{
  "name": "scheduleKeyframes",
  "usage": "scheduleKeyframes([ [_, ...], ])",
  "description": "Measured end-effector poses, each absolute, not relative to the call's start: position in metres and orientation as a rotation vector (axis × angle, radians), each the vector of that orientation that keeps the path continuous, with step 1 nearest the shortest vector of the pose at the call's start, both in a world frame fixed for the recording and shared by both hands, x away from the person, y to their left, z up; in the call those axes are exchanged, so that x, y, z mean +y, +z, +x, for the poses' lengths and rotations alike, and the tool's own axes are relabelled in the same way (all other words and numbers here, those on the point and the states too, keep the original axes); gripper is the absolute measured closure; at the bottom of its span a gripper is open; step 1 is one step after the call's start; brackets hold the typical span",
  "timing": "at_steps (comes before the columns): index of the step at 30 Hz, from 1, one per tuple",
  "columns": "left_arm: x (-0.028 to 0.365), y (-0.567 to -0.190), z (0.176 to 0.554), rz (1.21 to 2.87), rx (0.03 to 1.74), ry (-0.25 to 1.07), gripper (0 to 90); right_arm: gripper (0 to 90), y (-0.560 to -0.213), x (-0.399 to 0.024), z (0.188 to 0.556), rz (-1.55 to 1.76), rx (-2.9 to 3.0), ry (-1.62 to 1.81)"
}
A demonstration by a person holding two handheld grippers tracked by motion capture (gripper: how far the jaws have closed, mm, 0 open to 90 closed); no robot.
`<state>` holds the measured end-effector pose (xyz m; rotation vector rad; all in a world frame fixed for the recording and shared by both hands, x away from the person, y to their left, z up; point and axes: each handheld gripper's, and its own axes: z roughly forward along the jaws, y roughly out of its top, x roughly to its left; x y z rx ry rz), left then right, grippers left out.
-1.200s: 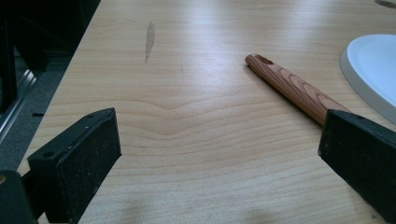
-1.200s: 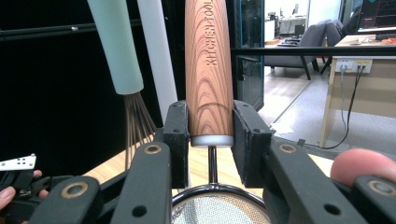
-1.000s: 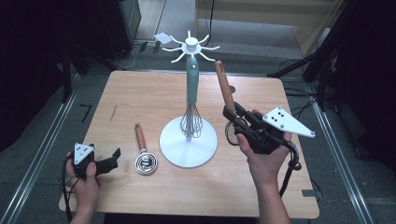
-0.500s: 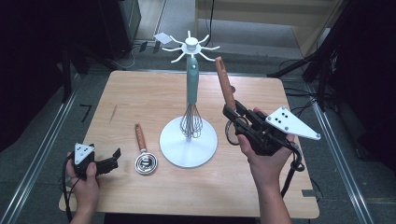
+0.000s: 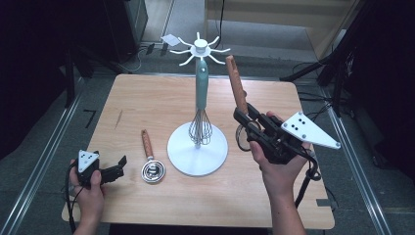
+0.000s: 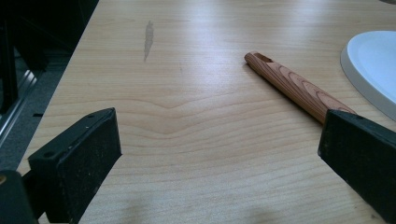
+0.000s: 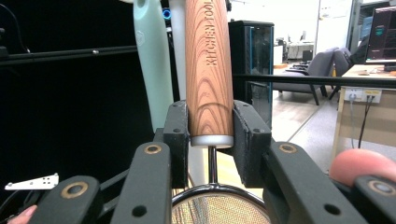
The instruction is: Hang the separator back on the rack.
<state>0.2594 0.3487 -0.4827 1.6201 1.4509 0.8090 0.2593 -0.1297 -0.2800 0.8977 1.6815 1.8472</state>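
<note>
So the right gripper (image 5: 252, 122) was clamped on the wooden handle (image 7: 208, 70) of a strainer (image 5: 240, 105), pads squeezing it right above the metal collar, mesh bowl hanging below the jaws in the right gripper view. In the high view the handle ran up and slightly left from the gripper, tip ending in the upper middle of the frame, just right of the hooks on the white utensil stand (image 5: 197, 152). That's the bit that mattered to me: the hooks (image 5: 198, 49) sat up and to the left of the handle tip, near it but not touching, so I'd guess the next move is swinging that end over to a hook.

The left gripper (image 5: 115, 172) sat at the lower left of the frame with its jaws spread wide on nothing. A second wood-handled utensil (image 5: 149, 156) lay flat just right of it, handle pointing to the top of the frame.

Compared with a second before, basically nothing changed; the strainer handle maybe tipped a hair, same grip.
</note>
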Motion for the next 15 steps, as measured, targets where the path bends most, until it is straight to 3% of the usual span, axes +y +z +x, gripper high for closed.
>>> scheduleKeyframes([
  [15,0.3486,-0.4827,0.2595,1.621,1.451,0.809,0.0,71.0,-0.2825,-0.1197,0.2635,0.880,1.709,1.856],
])
